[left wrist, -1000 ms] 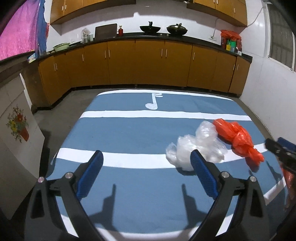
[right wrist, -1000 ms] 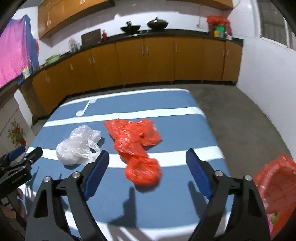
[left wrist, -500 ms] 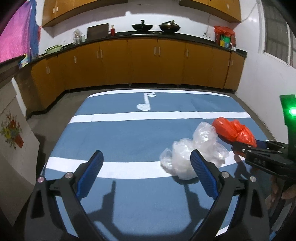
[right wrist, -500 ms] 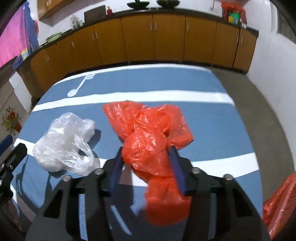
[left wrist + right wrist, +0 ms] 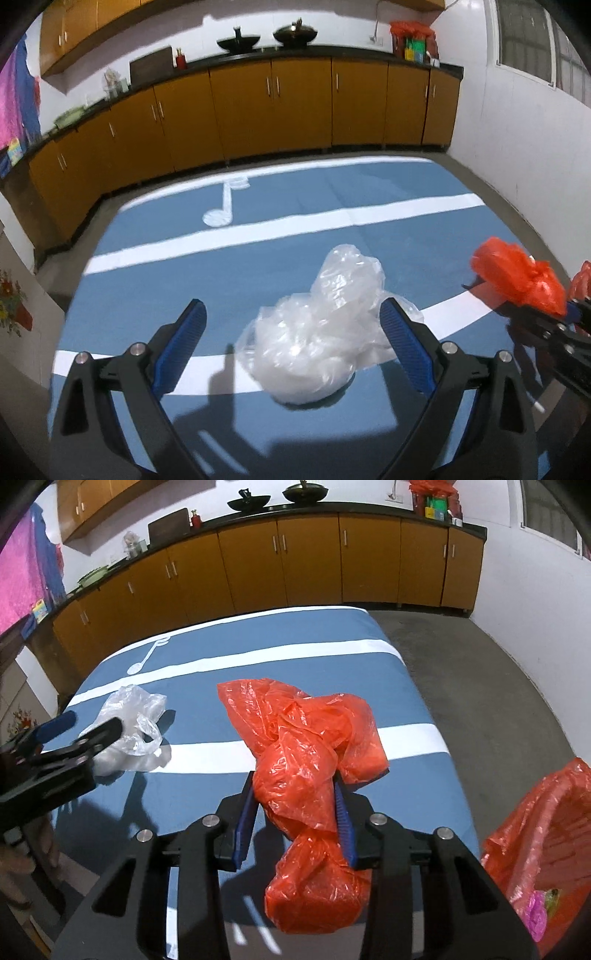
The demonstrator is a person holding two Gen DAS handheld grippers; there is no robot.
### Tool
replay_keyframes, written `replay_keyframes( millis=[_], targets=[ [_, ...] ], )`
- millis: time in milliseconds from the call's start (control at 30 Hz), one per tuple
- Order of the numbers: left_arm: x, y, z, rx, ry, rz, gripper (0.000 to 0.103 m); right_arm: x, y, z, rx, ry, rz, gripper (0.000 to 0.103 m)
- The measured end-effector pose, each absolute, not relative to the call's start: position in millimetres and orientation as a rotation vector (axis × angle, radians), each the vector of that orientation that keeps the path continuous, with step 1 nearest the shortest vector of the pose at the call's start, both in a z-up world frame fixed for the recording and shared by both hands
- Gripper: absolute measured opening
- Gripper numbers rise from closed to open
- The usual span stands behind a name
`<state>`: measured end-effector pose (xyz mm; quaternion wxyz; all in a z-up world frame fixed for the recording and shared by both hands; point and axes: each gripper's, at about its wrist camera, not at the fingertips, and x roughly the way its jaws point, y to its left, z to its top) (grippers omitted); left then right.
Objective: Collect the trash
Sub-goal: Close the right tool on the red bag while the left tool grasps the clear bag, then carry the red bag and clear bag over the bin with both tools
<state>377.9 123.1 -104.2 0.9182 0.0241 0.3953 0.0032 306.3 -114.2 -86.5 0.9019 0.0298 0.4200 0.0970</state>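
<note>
Indoor lighting moderate and from above, casting soft finger shadows toward the near edge of the blue cloth [image 5: 147,266], with glare on the white wall [image 5: 517,147], strong fisheye bending and dark corner vignetting in both views, and slight motion blur.

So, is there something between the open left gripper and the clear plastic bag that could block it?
Nothing visible does. The clear plastic bag lies on the blue cloth, already partly between the fingers of the open left gripper. The right gripper, closing on the orange bag, is off to the side.
</note>
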Motion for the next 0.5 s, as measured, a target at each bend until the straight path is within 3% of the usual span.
replay_keyframes(
  millis=[200,267,367,500],
  targets=[
    [394,121,-116,0.01,0.888,-0.024,0.07,311,-108,-81,0.074,0.865,0.21,0.039],
    [397,121,-120,-0.018,0.909,-0.043,0.052,311,-108,-81,0.071,0.866,0.213,0.039],
    [398,121,-121,-0.034,0.916,-0.062,0.037,308,-113,-81,0.067,0.867,0.213,0.039],
    [391,118,-119,-0.037,0.902,-0.066,0.032,306,-116,-75,0.077,0.862,0.211,0.039]
  ],
)
